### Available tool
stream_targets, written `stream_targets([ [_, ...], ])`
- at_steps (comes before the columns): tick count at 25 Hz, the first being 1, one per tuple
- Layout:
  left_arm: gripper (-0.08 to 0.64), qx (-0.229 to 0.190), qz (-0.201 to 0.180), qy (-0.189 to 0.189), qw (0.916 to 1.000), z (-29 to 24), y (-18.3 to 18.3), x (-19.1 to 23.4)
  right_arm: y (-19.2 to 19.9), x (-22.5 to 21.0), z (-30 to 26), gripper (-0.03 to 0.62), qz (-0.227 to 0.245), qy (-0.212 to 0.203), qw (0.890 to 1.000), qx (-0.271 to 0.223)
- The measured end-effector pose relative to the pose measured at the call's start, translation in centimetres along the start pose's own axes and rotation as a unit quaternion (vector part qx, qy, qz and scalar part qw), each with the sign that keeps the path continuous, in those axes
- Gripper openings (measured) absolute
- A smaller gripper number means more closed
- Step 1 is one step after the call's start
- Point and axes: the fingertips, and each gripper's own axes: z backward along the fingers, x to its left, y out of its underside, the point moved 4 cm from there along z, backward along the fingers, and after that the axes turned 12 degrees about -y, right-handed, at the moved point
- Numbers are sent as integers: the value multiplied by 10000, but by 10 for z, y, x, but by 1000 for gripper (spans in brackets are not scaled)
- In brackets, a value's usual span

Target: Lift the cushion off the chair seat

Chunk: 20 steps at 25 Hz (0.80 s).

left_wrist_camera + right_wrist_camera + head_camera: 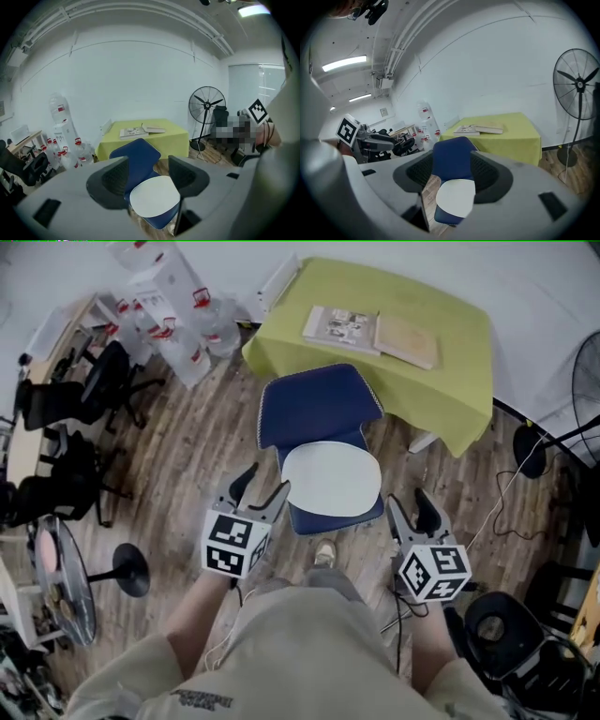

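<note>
A white rounded cushion (331, 479) lies flat on the seat of a blue chair (314, 409), seen also as the cushion (154, 201) in the left gripper view and the cushion (455, 197) in the right gripper view. My left gripper (260, 491) hovers open just left of the seat's front corner, nothing between its fingers. My right gripper (414, 512) stands open just right of the seat, also empty. Neither touches the cushion. In each gripper view the chair and cushion show some way ahead, framed by the open jaws.
A table with a yellow-green cloth (450, 324) and books (370, 331) stands behind the chair. Water bottles (178, 320) sit at the back left, black office chairs (56, 446) on the left, a floor fan (66, 582) lower left, another fan and cables (525, 474) on the right.
</note>
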Motion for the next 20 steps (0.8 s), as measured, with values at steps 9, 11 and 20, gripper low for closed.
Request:
stream_targets([
  [9,272,445,-163,9,9989,-74,-5,-25,3,-71,-32,264,72,-30,9996,289],
  [11,278,504,-166,19,9986,-81,-5,-28,5,-80,-37,268,-13,-24,9995,318],
  [20,298,837,-119,137,9963,-121,7,-23,23,-112,-66,281,-358,100,9979,539],
])
